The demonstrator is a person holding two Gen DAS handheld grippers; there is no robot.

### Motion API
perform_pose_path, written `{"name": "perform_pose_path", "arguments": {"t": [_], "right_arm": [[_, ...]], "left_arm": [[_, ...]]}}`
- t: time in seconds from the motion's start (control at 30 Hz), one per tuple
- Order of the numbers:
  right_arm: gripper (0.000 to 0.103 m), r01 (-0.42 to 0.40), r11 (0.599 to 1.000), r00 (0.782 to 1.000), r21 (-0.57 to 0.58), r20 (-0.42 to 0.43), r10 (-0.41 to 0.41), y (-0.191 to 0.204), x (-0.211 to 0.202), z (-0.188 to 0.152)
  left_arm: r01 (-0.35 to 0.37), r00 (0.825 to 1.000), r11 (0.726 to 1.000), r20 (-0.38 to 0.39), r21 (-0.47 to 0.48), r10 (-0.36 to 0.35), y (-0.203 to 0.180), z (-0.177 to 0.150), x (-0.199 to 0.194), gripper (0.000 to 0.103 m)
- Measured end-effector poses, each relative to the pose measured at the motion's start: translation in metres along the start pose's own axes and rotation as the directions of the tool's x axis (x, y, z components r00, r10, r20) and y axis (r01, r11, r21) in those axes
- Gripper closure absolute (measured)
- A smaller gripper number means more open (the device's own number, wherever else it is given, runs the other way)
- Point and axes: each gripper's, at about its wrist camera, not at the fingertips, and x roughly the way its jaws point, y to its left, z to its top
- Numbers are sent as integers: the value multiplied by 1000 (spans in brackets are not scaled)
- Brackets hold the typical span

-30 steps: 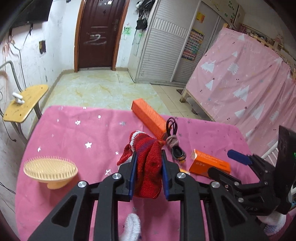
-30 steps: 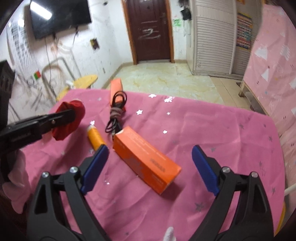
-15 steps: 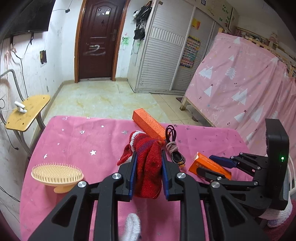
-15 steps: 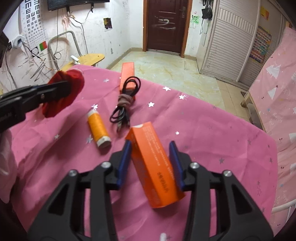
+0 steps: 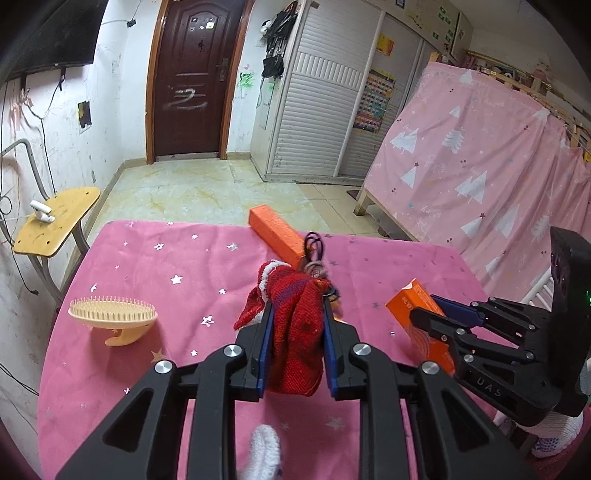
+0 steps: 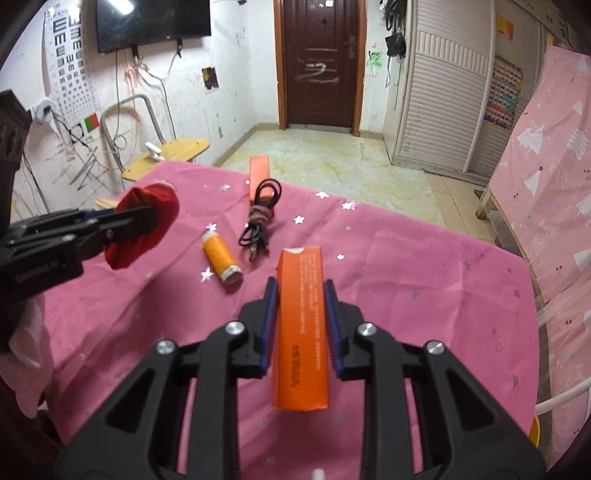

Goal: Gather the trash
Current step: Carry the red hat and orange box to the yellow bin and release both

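Orange box is clamped in the right tongs, red cloth in the left tongs, both seemingly lifted off the table. Pickup looks done; next, carry them to a bin, none visible.

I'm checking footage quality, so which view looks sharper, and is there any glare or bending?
Left wrist view: crisp, the red cloth in the left tool sharply textured. Right wrist view: softer, print on the orange box smeared, ceiling-light glare on the TV. Both bend straight lines.

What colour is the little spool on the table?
Orange thread with a pale end; the spool shows best in the right wrist view.
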Motion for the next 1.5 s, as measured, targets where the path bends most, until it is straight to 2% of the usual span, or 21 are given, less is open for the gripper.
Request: {"name": "perform_pose_path", "arguments": {"t": [0.3,0.67,0.97,1.27,1.5], "right_arm": [[80,-12,996,996,89,90,4,-33,-43,-13],[80,5,981,988,194,150,-34,-82,-82,-43],[80,19,961,981,274,181,-71,-121,-103,-68],[80,54,923,968,381,208,-142,-171,-128,-101],[80,105,871,959,481,184,-217,-216,-144,-144]], "left_arm": [[16,1000,997,23,82,-18,-51,1,-20,88],[39,999,981,9,190,-42,-117,-10,-24,88],[51,999,966,-13,254,-49,-156,-21,-19,88],[91,996,941,-37,327,-83,-204,-28,-15,88],[136,991,915,-70,379,-118,-247,-37,-8,88]]}}
